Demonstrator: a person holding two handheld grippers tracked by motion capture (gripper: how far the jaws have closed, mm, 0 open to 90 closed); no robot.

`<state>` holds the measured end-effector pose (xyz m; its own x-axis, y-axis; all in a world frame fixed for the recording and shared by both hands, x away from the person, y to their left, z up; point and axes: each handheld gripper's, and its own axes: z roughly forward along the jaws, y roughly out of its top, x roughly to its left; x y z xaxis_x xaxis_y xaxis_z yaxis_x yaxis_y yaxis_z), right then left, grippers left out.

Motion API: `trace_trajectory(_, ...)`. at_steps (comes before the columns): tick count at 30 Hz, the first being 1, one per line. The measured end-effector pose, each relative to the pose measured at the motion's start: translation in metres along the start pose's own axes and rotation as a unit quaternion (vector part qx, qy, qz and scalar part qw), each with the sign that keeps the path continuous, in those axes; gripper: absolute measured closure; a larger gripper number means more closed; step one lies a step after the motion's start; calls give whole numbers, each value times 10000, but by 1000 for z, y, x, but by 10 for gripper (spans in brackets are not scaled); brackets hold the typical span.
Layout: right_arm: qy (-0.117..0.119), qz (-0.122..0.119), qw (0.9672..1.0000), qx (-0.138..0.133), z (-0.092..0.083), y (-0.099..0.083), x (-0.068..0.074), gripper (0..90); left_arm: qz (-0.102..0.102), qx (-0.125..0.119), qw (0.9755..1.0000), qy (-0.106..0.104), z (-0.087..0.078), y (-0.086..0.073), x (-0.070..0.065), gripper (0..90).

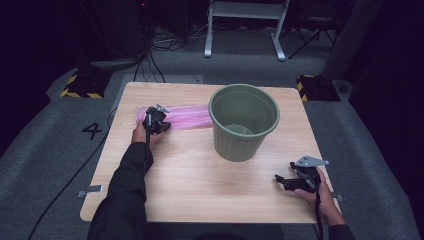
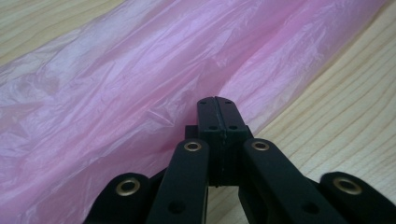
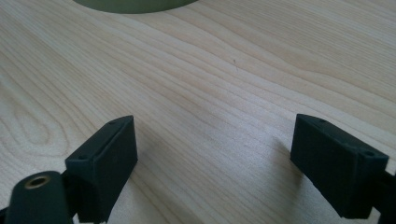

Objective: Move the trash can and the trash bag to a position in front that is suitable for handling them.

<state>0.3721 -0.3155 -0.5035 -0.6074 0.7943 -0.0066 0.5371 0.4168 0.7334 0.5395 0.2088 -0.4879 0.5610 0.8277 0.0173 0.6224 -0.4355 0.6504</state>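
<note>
A pink plastic bag [image 1: 187, 117] lies flat on the wooden table [image 1: 200, 175], left of a green bin [image 1: 235, 145]. My left gripper [image 1: 164, 126] rests on the bag's left part. In the left gripper view its jaws are pressed together at the tips [image 2: 217, 101] on the pink bag [image 2: 116, 79], whose thin film creases toward them. My right gripper [image 1: 281, 180] sits low at the table's front right with jaws wide apart. In the right gripper view, bare wood lies between the open jaws [image 3: 215, 140], and the bin's base [image 3: 135, 3] is at the top edge.
The bin stands upright near the table's middle, open and with nothing visible inside. Beyond the table's far edge are a white frame's legs [image 1: 207, 35], cables and yellow-black striped bases [image 1: 80, 87] on grey floor.
</note>
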Motion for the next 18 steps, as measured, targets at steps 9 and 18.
trace_trajectory(9,0,-1,10000,0,0,0,0,146,-20,33,9996,-296,-3,-3,-7,900)
trace_trajectory(18,-1,2,10000,-4,0,0,0,147,49,139,9994,-328,-16,-14,-37,900)
